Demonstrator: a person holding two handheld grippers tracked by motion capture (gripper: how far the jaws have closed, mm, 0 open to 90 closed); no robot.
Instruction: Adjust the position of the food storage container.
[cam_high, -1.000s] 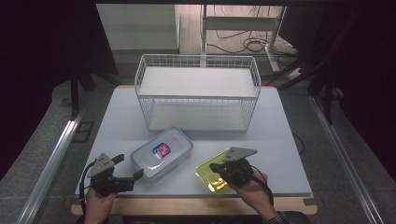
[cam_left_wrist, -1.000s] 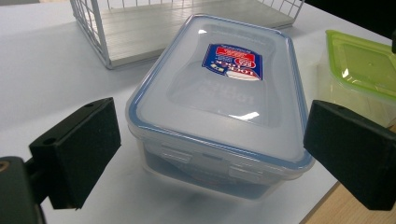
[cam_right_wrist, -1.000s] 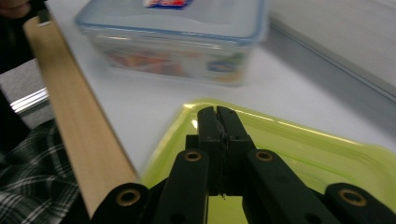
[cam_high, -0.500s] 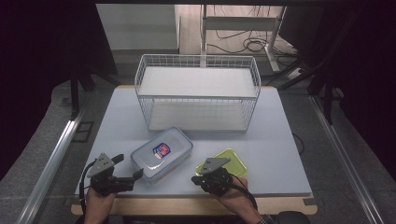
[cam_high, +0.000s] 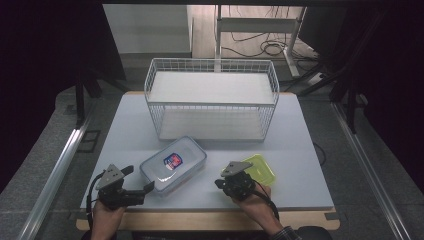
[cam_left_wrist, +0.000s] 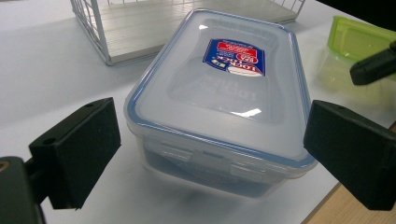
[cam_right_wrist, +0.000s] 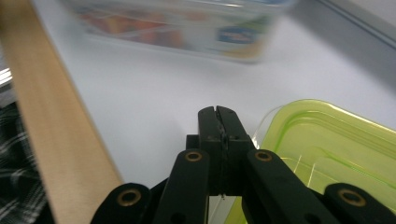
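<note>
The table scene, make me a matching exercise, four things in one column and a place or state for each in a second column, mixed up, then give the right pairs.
Things:
1. wire basket
2. clear container with blue-rimmed lid
3. green container
4. right gripper

Place or state:
A. jaws closed together, beside the green container
B. at the far side of the table, empty
C. between the open jaws of the left gripper, lid on
D. near the table's front edge, by the person's right hand

Pairs: 1-B, 2-C, 3-D, 4-A
</note>
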